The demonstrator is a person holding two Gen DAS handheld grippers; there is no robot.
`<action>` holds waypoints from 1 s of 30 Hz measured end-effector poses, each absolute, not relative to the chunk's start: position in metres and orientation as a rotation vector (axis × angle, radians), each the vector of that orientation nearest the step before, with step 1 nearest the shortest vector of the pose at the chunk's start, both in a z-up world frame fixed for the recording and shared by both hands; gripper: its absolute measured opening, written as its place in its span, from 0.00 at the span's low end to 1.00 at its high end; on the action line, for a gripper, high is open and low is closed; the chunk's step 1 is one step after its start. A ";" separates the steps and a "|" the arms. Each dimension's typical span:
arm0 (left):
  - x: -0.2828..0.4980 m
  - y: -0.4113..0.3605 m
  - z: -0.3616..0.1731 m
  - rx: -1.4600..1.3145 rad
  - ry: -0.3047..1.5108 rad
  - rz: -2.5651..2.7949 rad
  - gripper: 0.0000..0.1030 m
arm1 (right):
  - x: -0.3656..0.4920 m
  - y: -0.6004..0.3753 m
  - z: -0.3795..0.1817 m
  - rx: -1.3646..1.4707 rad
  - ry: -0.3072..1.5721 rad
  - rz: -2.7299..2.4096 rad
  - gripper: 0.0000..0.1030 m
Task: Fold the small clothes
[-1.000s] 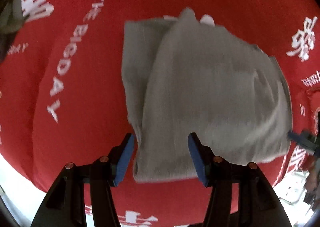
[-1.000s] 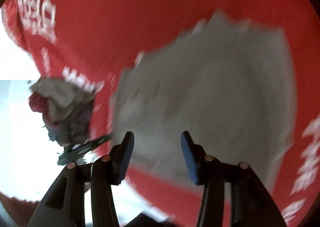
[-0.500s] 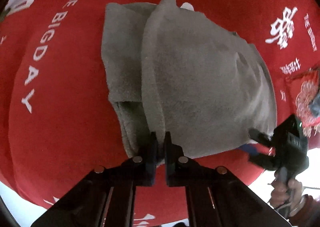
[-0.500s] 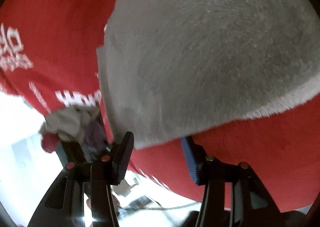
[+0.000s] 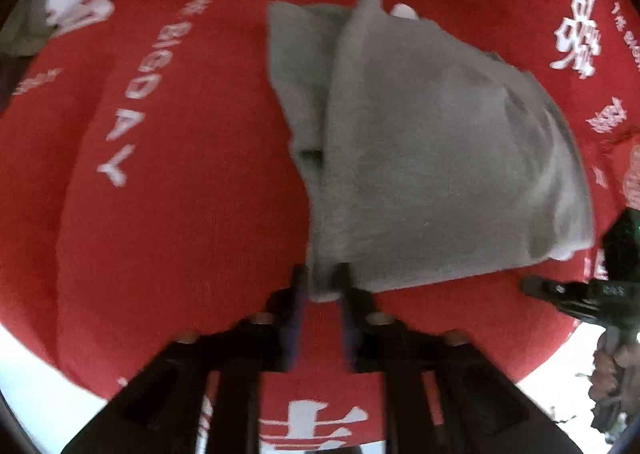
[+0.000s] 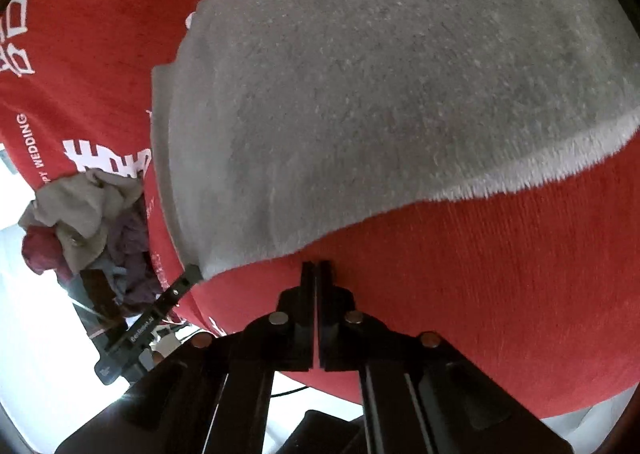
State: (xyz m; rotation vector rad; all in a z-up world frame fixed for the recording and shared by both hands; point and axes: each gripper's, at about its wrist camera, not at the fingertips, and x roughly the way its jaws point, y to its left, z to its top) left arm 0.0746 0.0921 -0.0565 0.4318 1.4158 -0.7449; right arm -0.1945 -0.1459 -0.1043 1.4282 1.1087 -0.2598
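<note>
The grey folded cloth [image 5: 432, 158] lies on the red printed surface [image 5: 180, 214]. The left gripper [image 5: 323, 294], clamped tight half a second ago, has just been opening; its jaws now stand narrowly apart with the cloth's near corner between them. The right gripper [image 6: 317, 274], earlier spread around the cloth's edge, has closed fully on nothing, just short of that edge. A pile of clothes [image 6: 88, 230] sits at the left.

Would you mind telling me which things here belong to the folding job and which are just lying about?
For the job: grey garment, lying on the red printed cloth; crumpled clothes pile, probably waiting to be folded.
Lying about: thin cable beyond the cloth's edge.
</note>
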 end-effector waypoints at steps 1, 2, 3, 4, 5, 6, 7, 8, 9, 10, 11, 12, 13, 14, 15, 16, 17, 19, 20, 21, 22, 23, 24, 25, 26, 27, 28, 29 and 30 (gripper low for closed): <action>0.073 0.093 -0.053 0.443 1.398 -0.718 0.61 | -0.201 -0.146 -0.103 1.412 1.122 -0.258 0.04; 0.072 0.096 -0.049 0.442 1.380 -0.696 0.68 | -0.199 -0.145 -0.099 1.388 1.143 -0.250 0.07; 0.070 0.099 -0.045 0.441 1.367 -0.683 0.71 | -0.199 -0.144 -0.095 1.370 1.160 -0.240 0.07; 0.069 0.101 -0.041 0.452 1.357 -0.661 0.71 | -0.191 -0.140 -0.089 1.334 1.183 -0.221 0.07; 0.068 0.100 -0.041 0.457 1.359 -0.652 0.71 | -0.187 -0.138 -0.083 1.305 1.193 -0.209 0.07; 0.067 0.100 -0.041 0.455 1.365 -0.646 0.74 | -0.183 -0.135 -0.078 1.274 1.201 -0.195 0.12; 0.064 0.100 -0.041 0.451 1.374 -0.639 0.90 | -0.177 -0.132 -0.070 1.231 1.206 -0.172 0.17; 0.064 0.099 -0.042 0.448 1.381 -0.635 0.98 | -0.173 -0.130 -0.065 1.206 1.209 -0.159 0.32; 0.063 0.097 -0.043 0.447 1.383 -0.630 1.00 | -0.168 -0.127 -0.060 1.178 1.212 -0.145 0.49; 0.060 0.096 -0.043 0.445 1.383 -0.632 1.00 | -0.165 -0.124 -0.058 1.160 1.213 -0.132 0.52; 0.058 0.094 -0.042 0.448 1.385 -0.632 1.00 | -0.163 -0.123 -0.055 1.149 1.214 -0.123 0.52; 0.057 0.093 -0.041 0.452 1.388 -0.631 1.00 | -0.154 -0.120 -0.051 1.139 1.216 -0.113 0.52; 0.054 0.092 -0.041 0.456 1.395 -0.631 1.00 | -0.150 -0.119 -0.049 1.129 1.220 -0.105 0.52; 0.052 0.093 -0.039 0.456 1.403 -0.632 1.00 | -0.147 -0.118 -0.046 1.117 1.225 -0.102 0.52; 0.050 0.092 -0.039 0.450 1.412 -0.634 1.00 | -0.144 -0.117 -0.044 1.104 1.228 -0.100 0.52; 0.049 0.090 -0.039 0.446 1.416 -0.633 1.00 | -0.140 -0.116 -0.041 1.092 1.230 -0.098 0.53; 0.048 0.090 -0.038 0.443 1.415 -0.627 1.00 | -0.139 -0.116 -0.039 1.078 1.233 -0.101 0.56; 0.046 0.090 -0.038 0.439 1.414 -0.605 1.00 | -0.133 -0.115 -0.033 1.027 1.243 -0.116 0.66; 0.045 0.090 -0.039 0.432 1.421 -0.603 1.00 | -0.129 -0.113 -0.030 0.999 1.248 -0.124 0.71; 0.045 0.090 -0.041 0.422 1.436 -0.596 1.00 | -0.123 -0.111 -0.028 0.964 1.253 -0.130 0.72; 0.046 0.091 -0.043 0.415 1.446 -0.588 1.00 | -0.124 -0.111 -0.025 0.939 1.258 -0.132 0.72; 0.046 0.091 -0.044 0.403 1.456 -0.593 1.00 | -0.119 -0.110 -0.024 0.923 1.263 -0.134 0.72; 0.046 0.090 -0.044 0.382 1.467 -0.609 1.00 | -0.119 -0.111 -0.024 0.911 1.270 -0.136 0.72; 0.046 0.090 -0.043 0.369 1.460 -0.609 1.00 | -0.120 -0.112 -0.025 0.908 1.275 -0.138 0.72; 0.046 0.090 -0.041 0.361 1.449 -0.606 1.00 | -0.121 -0.114 -0.026 0.910 1.282 -0.140 0.72; 0.046 0.089 -0.040 0.355 1.440 -0.608 1.00 | -0.123 -0.115 -0.028 0.916 1.284 -0.142 0.72; 0.046 0.087 -0.039 0.351 1.438 -0.613 1.00 | -0.123 -0.116 -0.029 0.923 1.287 -0.147 0.72; 0.046 0.085 -0.038 0.348 1.442 -0.616 1.00 | -0.125 -0.119 -0.031 0.934 1.288 -0.155 0.72; 0.046 0.083 -0.038 0.345 1.448 -0.614 1.00 | -0.127 -0.121 -0.033 0.945 1.289 -0.159 0.72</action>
